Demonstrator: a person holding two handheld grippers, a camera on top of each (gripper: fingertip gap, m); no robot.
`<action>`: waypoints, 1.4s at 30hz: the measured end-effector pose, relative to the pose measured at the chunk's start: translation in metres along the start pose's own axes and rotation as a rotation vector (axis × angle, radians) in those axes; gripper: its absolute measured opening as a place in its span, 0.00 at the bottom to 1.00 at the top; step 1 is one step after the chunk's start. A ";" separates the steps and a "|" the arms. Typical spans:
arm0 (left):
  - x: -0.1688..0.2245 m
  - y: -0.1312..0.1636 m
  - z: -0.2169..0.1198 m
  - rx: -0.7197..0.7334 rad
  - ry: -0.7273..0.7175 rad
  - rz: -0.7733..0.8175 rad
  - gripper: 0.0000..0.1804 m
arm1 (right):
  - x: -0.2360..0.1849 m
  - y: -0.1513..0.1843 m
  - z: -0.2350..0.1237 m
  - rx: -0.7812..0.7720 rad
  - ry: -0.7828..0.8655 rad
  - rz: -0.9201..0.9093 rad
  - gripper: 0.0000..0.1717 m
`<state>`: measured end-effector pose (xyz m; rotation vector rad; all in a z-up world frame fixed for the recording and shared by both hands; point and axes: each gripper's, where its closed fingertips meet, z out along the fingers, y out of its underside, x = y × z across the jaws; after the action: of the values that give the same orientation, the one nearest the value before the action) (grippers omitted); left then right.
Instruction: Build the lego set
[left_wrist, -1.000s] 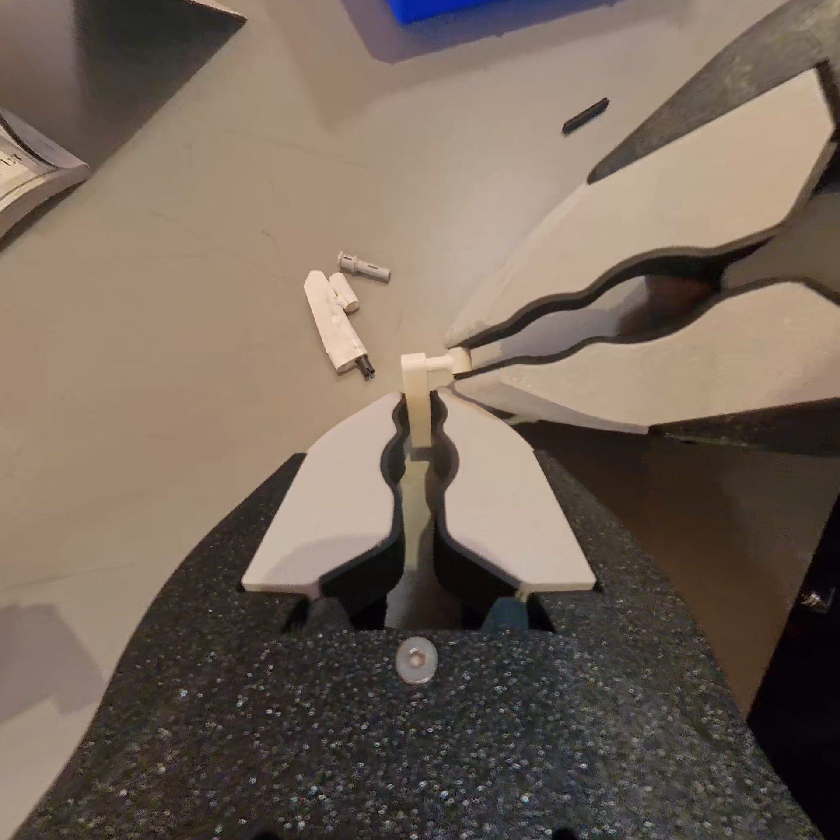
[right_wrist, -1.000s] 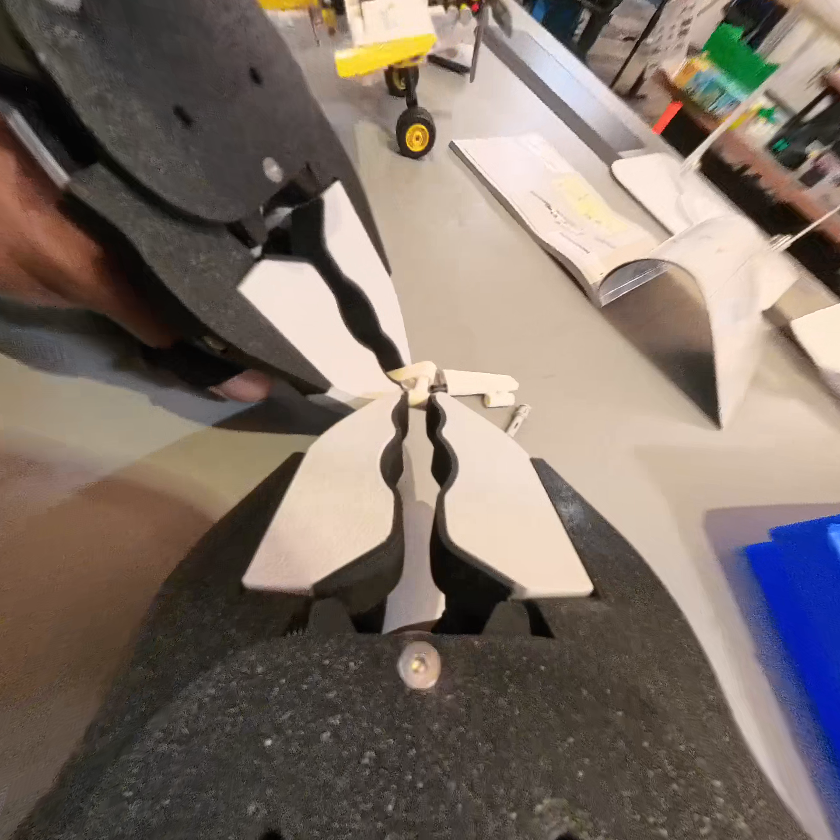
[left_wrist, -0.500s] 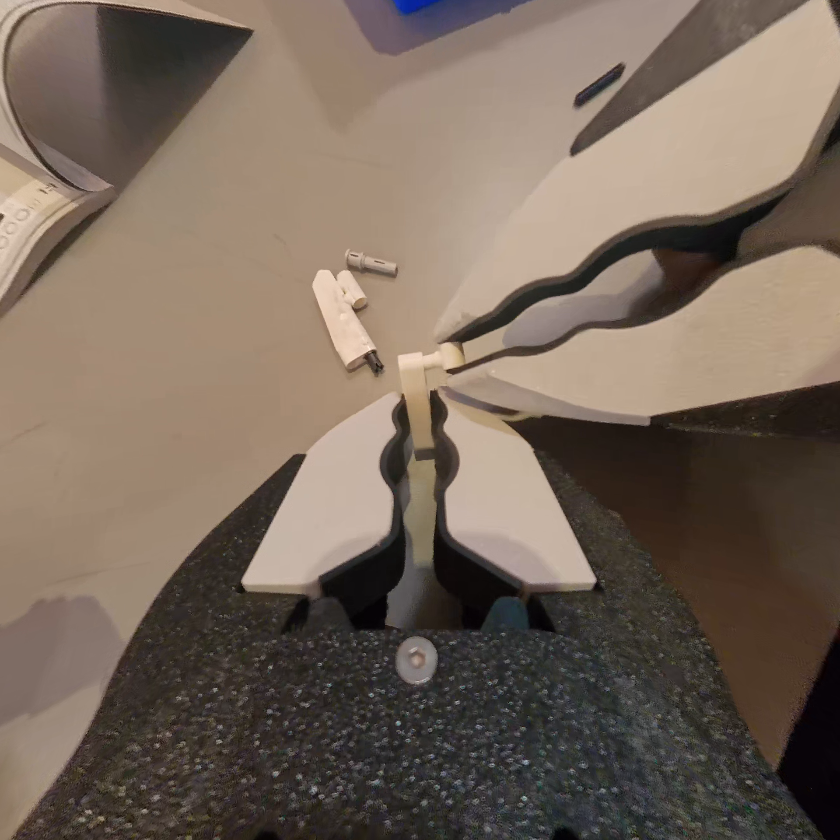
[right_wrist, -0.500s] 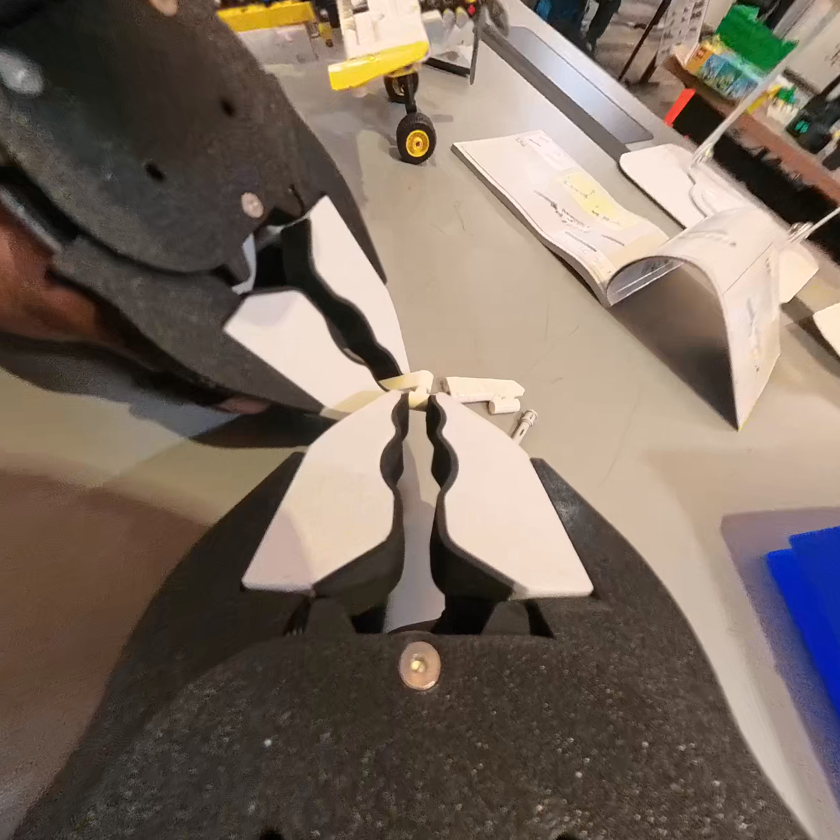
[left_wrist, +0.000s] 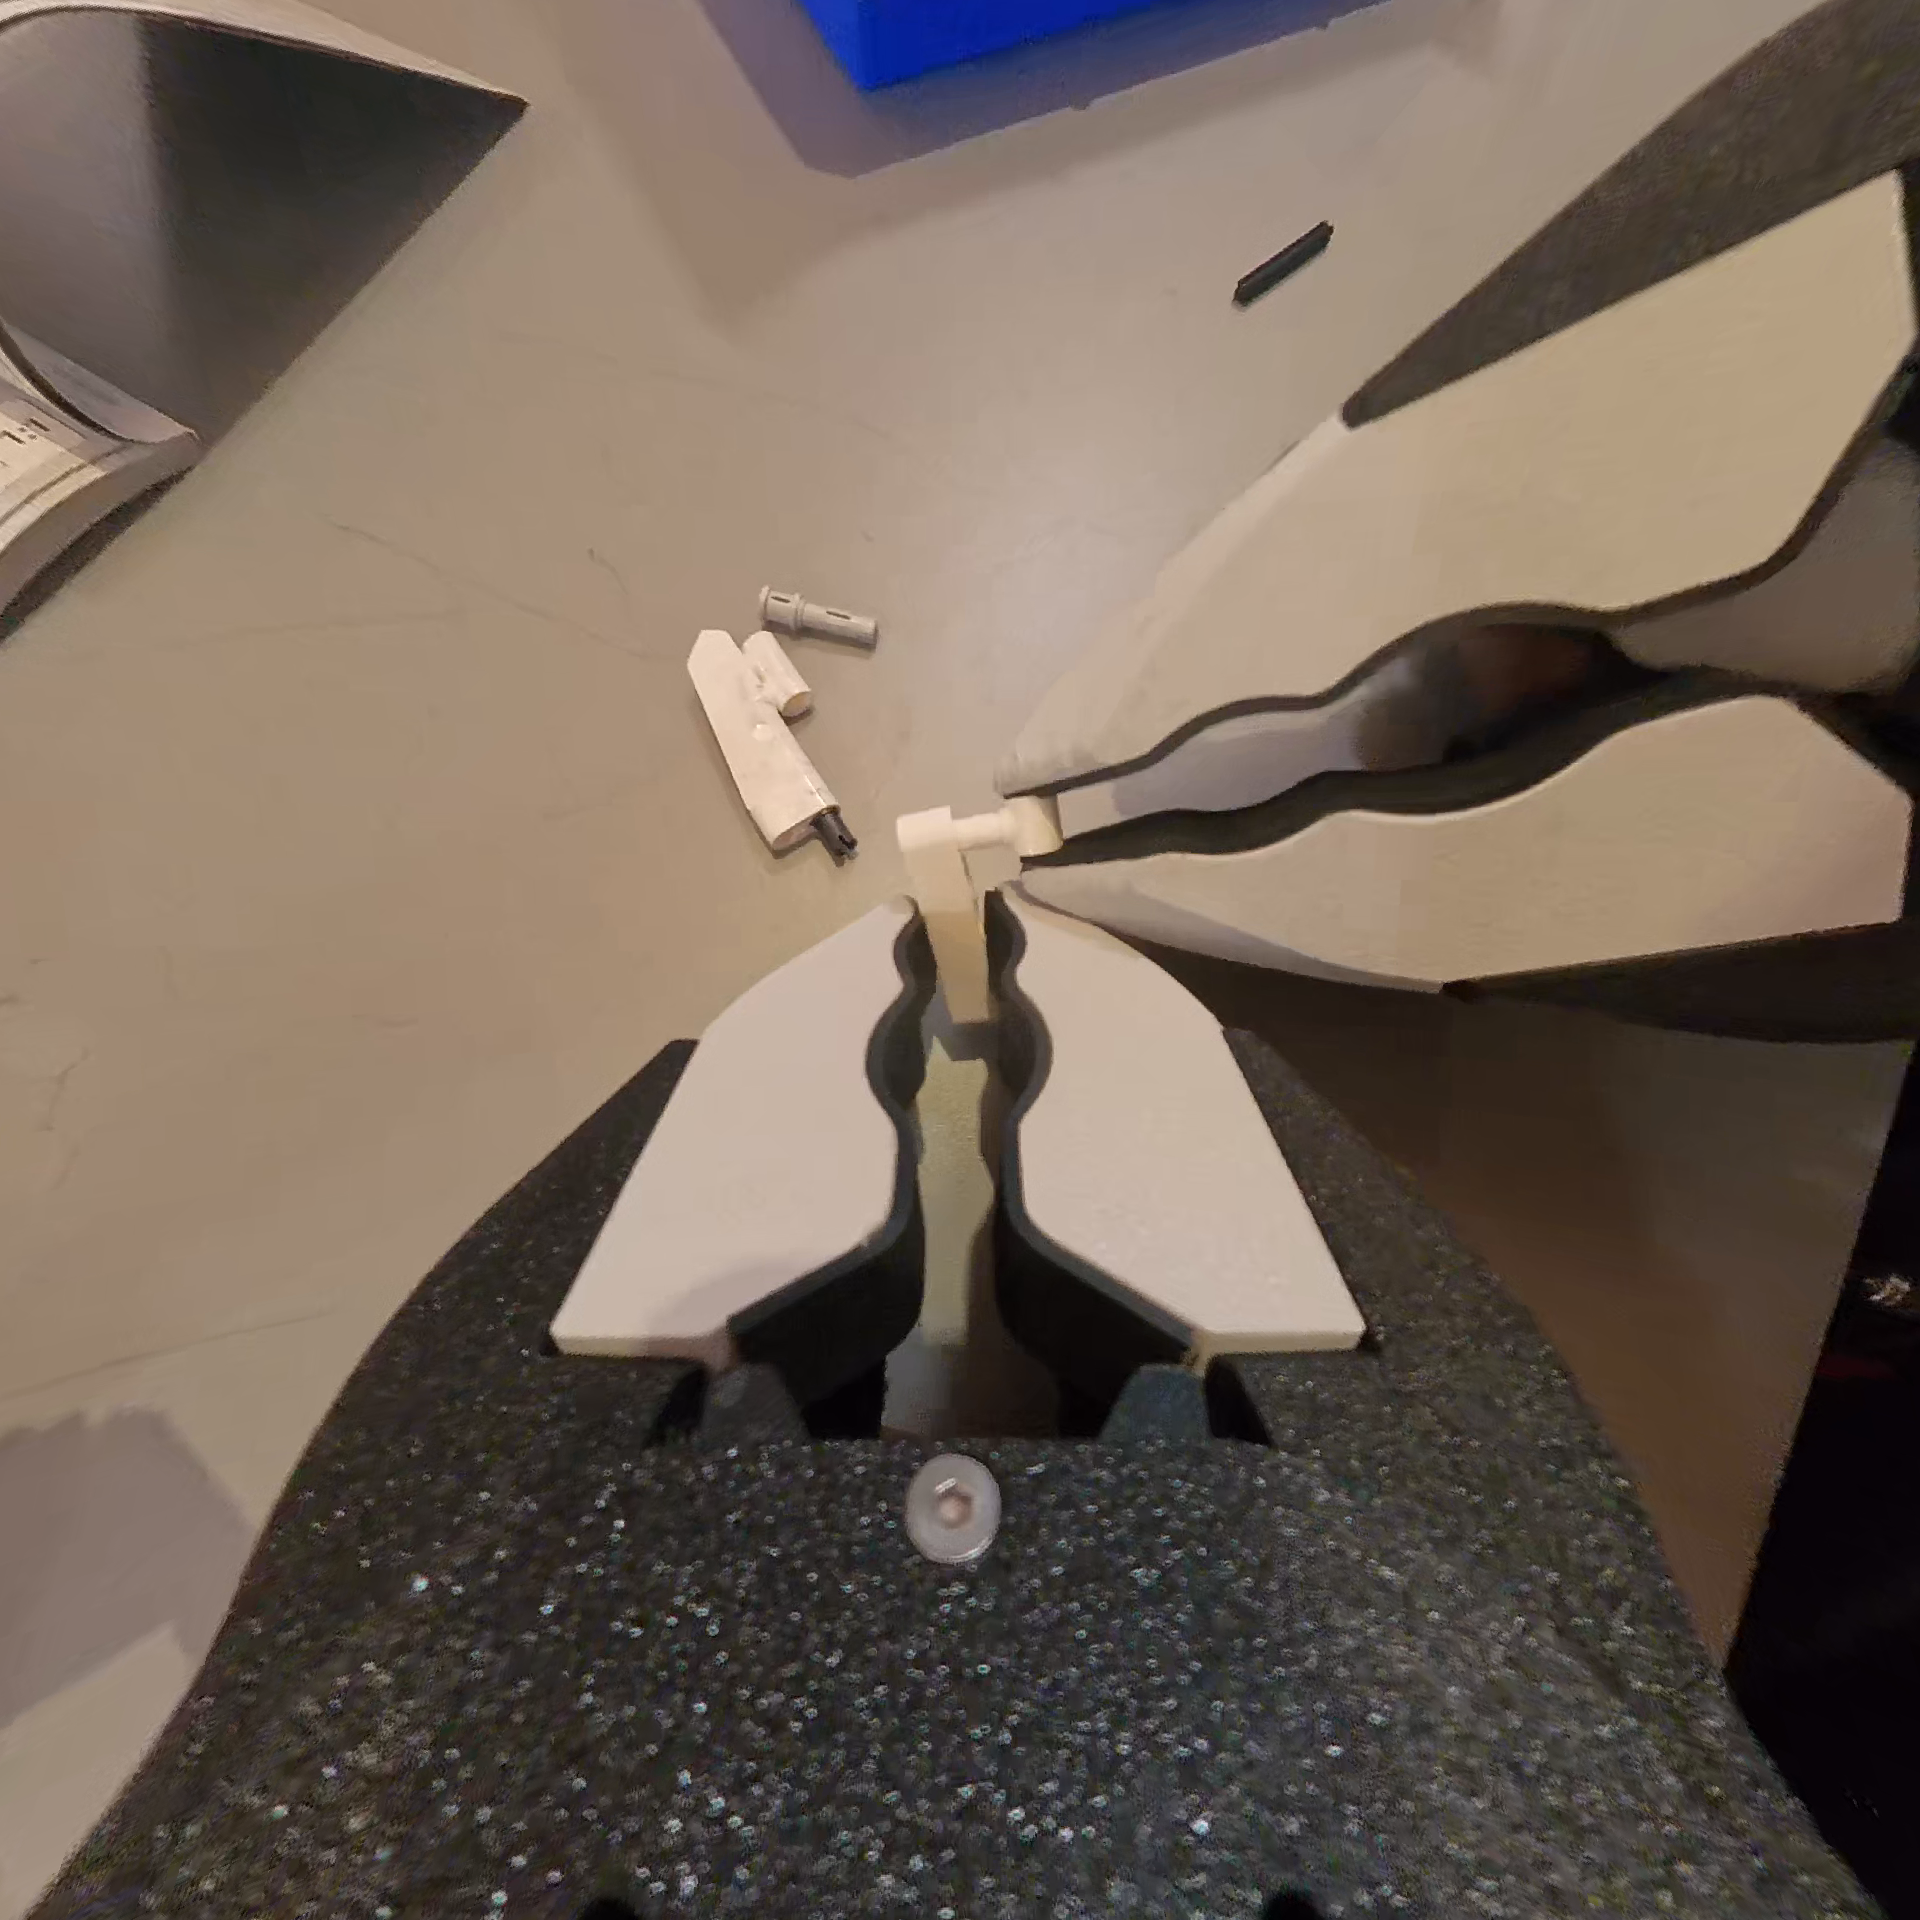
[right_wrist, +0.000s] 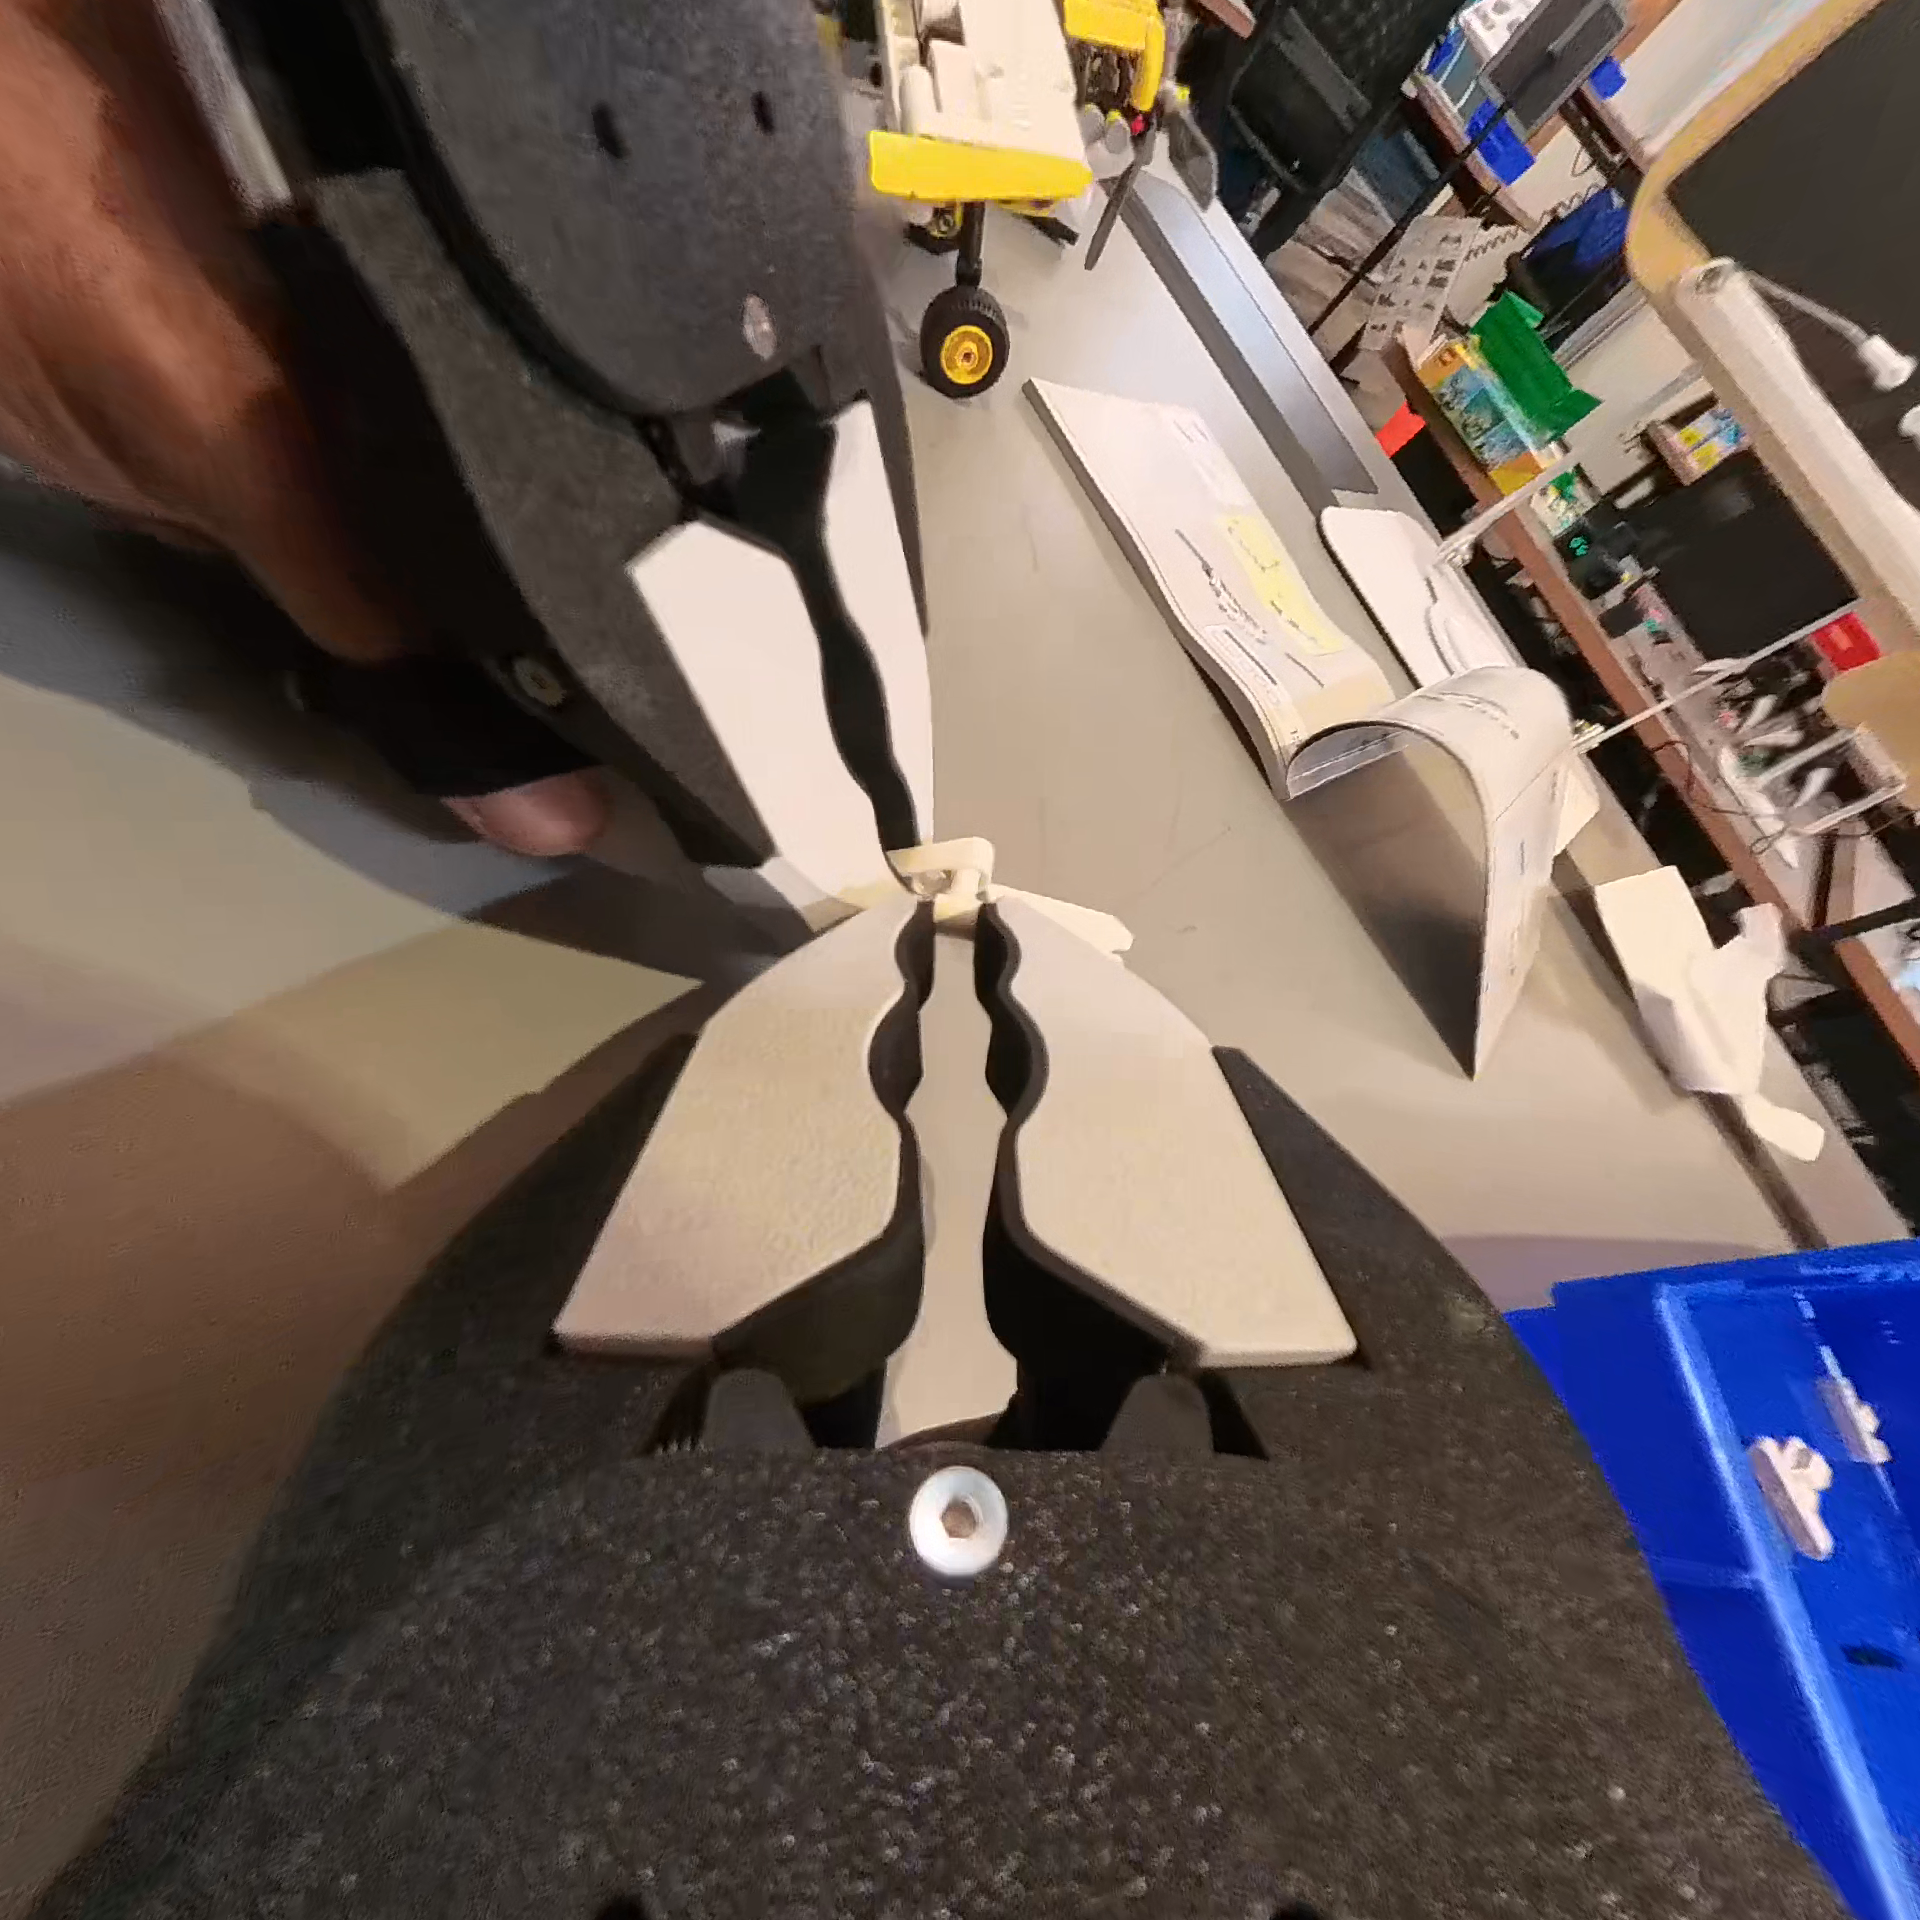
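Above the grey table (left_wrist: 416, 935), both hand-held grippers pinch joined cream pieces (left_wrist: 951, 883).

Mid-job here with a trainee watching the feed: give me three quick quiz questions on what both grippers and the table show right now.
1. True or false: the left gripper clamps an upright cream beam.
2. What does the right gripper pinch? A) cream peg B) grey pin C) black rod
3. What colour is the bin near the right gripper?

Key: 1 true; 2 A; 3 blue.
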<state>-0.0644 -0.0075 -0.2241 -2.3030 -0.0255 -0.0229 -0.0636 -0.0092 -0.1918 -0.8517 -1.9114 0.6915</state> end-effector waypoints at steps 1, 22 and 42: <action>0.000 0.000 0.000 0.000 -0.017 0.014 0.05 | 0.000 0.000 0.000 0.000 -0.006 0.026 0.04; -0.005 -0.001 0.001 0.004 -0.103 0.053 0.05 | 0.003 0.001 0.000 -0.003 -0.016 0.154 0.04; 0.017 0.003 -0.005 -0.001 0.141 0.074 0.05 | -0.010 -0.001 -0.015 0.128 -0.153 -0.139 0.04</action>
<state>-0.0473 -0.0133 -0.2227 -2.2959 0.1323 -0.1463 -0.0468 -0.0155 -0.1898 -0.5953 -2.0163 0.8033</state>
